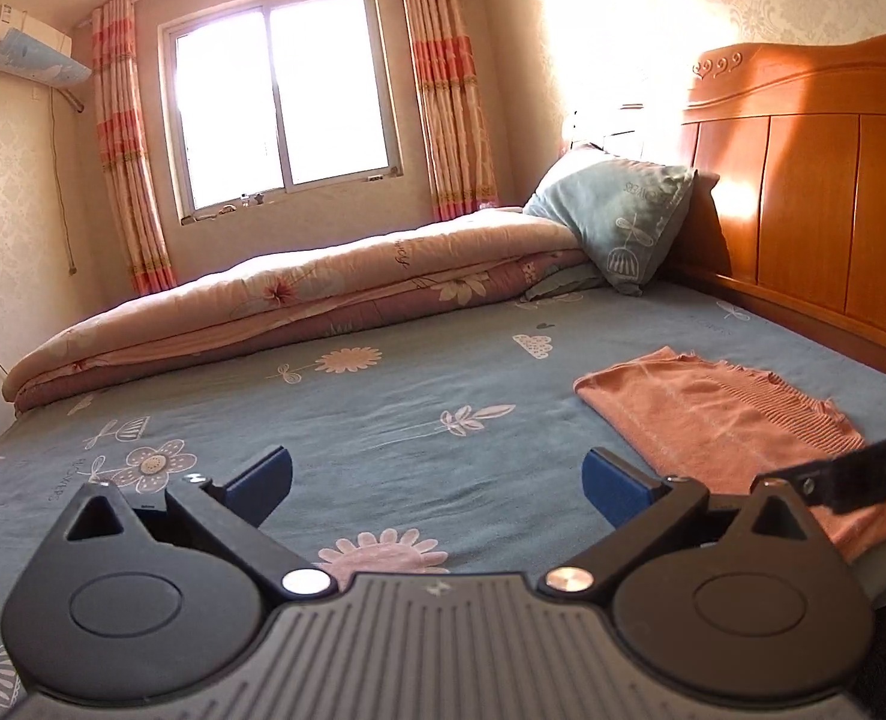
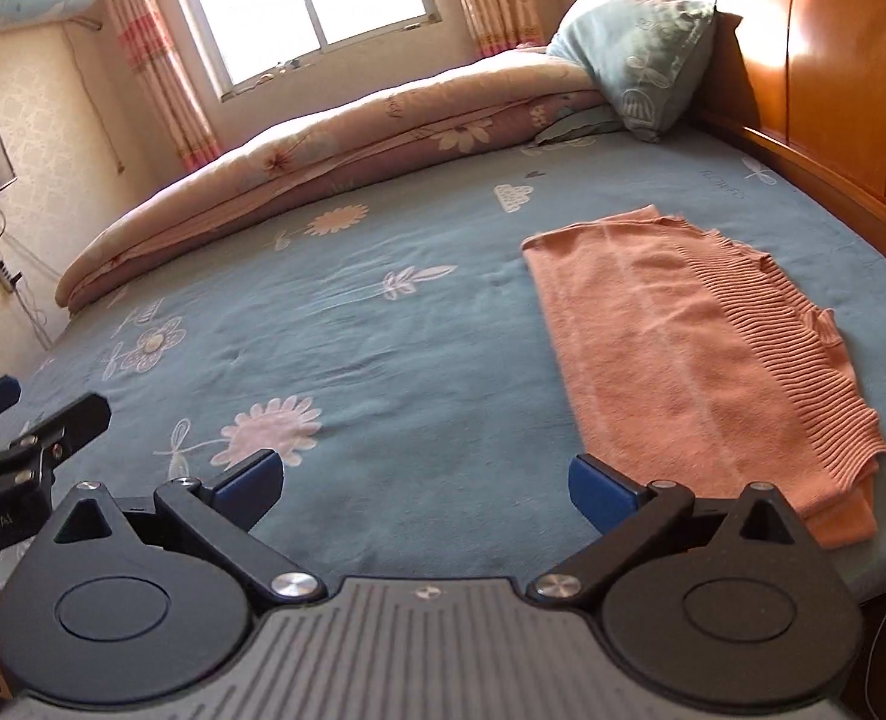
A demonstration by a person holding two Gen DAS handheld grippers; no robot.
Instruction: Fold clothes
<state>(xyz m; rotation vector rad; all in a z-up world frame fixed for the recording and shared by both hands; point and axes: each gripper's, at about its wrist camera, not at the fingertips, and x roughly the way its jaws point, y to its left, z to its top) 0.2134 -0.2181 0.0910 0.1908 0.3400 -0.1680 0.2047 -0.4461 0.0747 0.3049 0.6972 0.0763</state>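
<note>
Folded sweater near bed edge — tongs apart.

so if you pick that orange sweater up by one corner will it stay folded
Probably not. The sweater is soft ribbed knit lying limp in loose layers, so it would likely droop and unfold. It looks thin and light. On the cloth bed sheet a push would probably bunch it rather than slide it.

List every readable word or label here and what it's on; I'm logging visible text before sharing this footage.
"Robot.AI": left gripper body, first letters cut off at the frame edge.
"DA": right gripper arm, cut off.
"FLOWERS": bed sheet, upside down.
Prints on the pillow and quilt: too blurred to read.
</note>
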